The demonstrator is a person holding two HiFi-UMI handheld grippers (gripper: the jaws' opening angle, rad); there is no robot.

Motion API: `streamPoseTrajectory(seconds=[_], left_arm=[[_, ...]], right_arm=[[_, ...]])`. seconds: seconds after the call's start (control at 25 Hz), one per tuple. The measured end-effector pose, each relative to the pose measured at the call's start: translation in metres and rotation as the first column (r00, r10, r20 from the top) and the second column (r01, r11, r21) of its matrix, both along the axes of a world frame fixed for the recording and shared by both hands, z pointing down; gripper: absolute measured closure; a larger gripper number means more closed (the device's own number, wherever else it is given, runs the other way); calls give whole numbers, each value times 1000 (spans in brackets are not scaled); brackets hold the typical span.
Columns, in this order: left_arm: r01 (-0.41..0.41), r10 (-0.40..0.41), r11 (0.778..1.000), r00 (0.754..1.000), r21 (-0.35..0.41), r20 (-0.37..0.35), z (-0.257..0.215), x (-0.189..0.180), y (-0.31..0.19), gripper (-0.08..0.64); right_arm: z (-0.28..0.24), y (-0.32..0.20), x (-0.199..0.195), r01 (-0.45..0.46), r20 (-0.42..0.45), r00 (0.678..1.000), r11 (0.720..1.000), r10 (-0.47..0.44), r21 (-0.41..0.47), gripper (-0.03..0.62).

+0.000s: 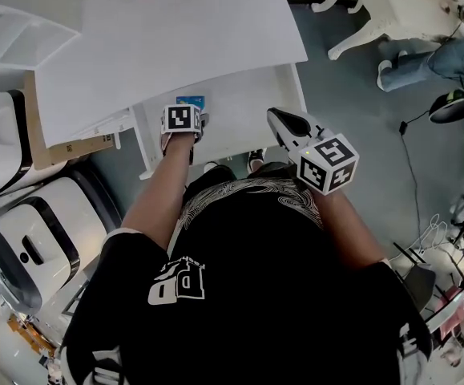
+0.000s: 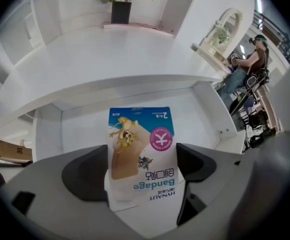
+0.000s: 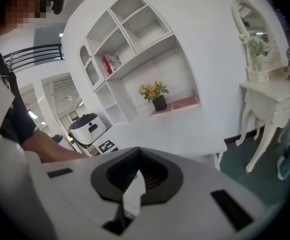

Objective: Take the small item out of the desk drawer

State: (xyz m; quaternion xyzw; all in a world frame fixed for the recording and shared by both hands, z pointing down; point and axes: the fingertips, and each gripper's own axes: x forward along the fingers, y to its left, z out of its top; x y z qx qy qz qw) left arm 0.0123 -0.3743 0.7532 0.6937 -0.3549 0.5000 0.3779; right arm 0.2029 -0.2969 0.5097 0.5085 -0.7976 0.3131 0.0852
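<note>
A: left gripper [image 2: 142,166] is clamped on the bandage packet [image 2: 141,149], in the open drawer [image 1: 248,111]. Can't tell if it's lifted; the jaws hide its bottom.
B: Yep. right gripper [image 3: 134,176] pinched together, empty, near the drawer's right edge.

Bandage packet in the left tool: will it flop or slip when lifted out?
Probably floppy: the bandage packet looks thin and flat, so it may bend beyond the left tool. Likely very light. Its printed face looks smooth, so it could slip from a loose grip.
</note>
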Motion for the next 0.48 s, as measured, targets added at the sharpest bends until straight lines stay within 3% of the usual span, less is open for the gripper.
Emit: streamPoseTrajectory(seconds=[0.48], left_arm=[[3,8,997,988,71,-151,-57,-6,7,144]], right_arm=[[-26,-1,-31,15,-19,1000,998,-14,54,583]])
